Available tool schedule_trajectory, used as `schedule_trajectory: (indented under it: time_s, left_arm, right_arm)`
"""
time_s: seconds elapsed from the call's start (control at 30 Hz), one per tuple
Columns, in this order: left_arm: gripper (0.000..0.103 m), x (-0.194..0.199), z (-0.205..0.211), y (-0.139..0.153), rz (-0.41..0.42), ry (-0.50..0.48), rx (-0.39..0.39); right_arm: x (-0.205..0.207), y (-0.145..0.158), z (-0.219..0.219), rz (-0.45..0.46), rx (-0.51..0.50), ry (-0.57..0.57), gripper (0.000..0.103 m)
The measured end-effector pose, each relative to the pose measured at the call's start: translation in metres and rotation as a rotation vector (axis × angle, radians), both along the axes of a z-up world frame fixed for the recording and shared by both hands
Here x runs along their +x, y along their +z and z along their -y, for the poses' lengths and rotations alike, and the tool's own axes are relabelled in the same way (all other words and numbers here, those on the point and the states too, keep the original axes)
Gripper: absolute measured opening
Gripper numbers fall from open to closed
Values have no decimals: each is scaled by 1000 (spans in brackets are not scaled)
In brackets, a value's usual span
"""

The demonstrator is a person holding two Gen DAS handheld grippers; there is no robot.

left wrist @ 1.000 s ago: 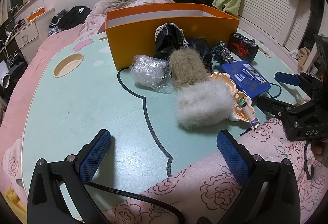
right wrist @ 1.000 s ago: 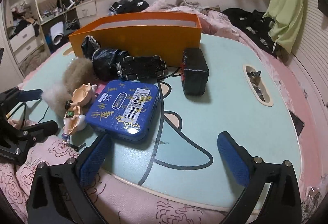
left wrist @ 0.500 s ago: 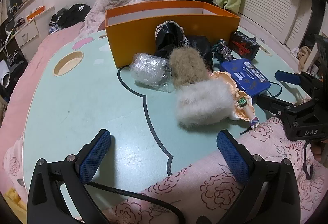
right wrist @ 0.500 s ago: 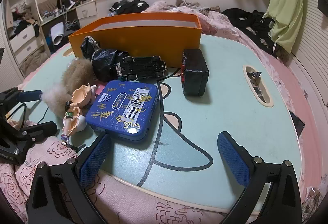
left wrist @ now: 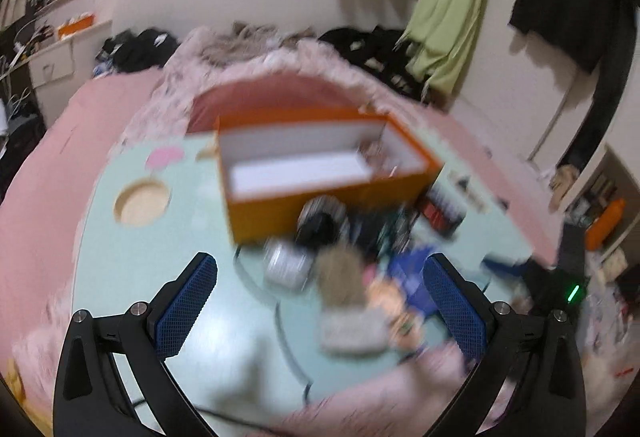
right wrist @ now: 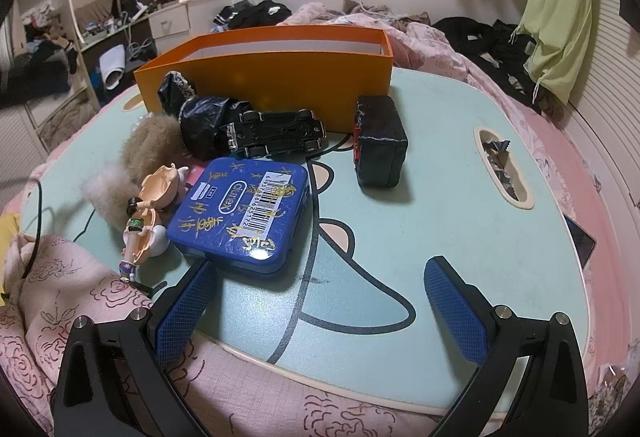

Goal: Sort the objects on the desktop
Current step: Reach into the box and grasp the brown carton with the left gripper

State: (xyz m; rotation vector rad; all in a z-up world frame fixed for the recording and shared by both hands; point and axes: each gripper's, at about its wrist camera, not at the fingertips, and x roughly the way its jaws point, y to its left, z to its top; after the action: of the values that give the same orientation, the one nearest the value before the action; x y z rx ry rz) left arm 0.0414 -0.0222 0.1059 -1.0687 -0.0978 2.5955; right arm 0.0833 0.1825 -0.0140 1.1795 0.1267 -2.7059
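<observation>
An orange box [right wrist: 280, 77] stands at the back of the mint table [right wrist: 440, 205], its white inside showing in the blurred left wrist view [left wrist: 312, 165]. In front of it lie a blue tin [right wrist: 244, 213], a black toy car [right wrist: 276, 131], a black wrapped block [right wrist: 380, 153], a black bag [right wrist: 200, 121], a furry toy [right wrist: 132, 165] and a small doll figure [right wrist: 152, 209]. My right gripper [right wrist: 320, 309] is open at the near edge, its left finger beside the tin. My left gripper [left wrist: 320, 305] is open, held high above the table over the clutter.
A round cup recess [left wrist: 140, 203] sits at the table's left and an oval recess [right wrist: 502, 167] holding wrappers at its right. A pink flowered blanket [right wrist: 60, 297] covers the near edge. A phone [right wrist: 580, 239] lies at the right rim. Clothes lie heaped on the bed behind.
My left gripper has risen quickly and now looks down into the orange box; its view is motion-blurred. It has left the right wrist view. The right gripper has hardly moved.
</observation>
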Motion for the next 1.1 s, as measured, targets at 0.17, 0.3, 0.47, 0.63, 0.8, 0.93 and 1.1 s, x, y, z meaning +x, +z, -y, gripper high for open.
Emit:
schedule_trajectory:
  time_s: [0.17, 0.3, 0.47, 0.63, 0.8, 0.93, 1.1]
  left_arm:
    - [103, -48, -28, 24, 55, -48, 22]
    - [103, -94, -58, 10, 215, -81, 58]
    - [93, -149, -94, -15, 397, -75, 95]
    - [79, -191, -122, -41, 507, -41, 37]
    - [69, -210, -145, -64, 529, -27, -35]
    - [60, -212, -151, -75, 532, -39, -47]
    - [47, -203, -135, -70, 532, -48, -36]
  right_arm:
    - [1, 0, 0, -1, 0, 0, 103]
    - [-2, 2, 2, -2, -1, 1, 103]
    - [-4, 6, 4, -4, -3, 2, 103]
    - [-7, 8, 7, -7, -4, 3, 103]
    - [-7, 8, 8, -8, -6, 3, 103]
    - [-7, 8, 7, -7, -9, 2, 103]
    - [-7, 8, 6, -7, -9, 2, 103]
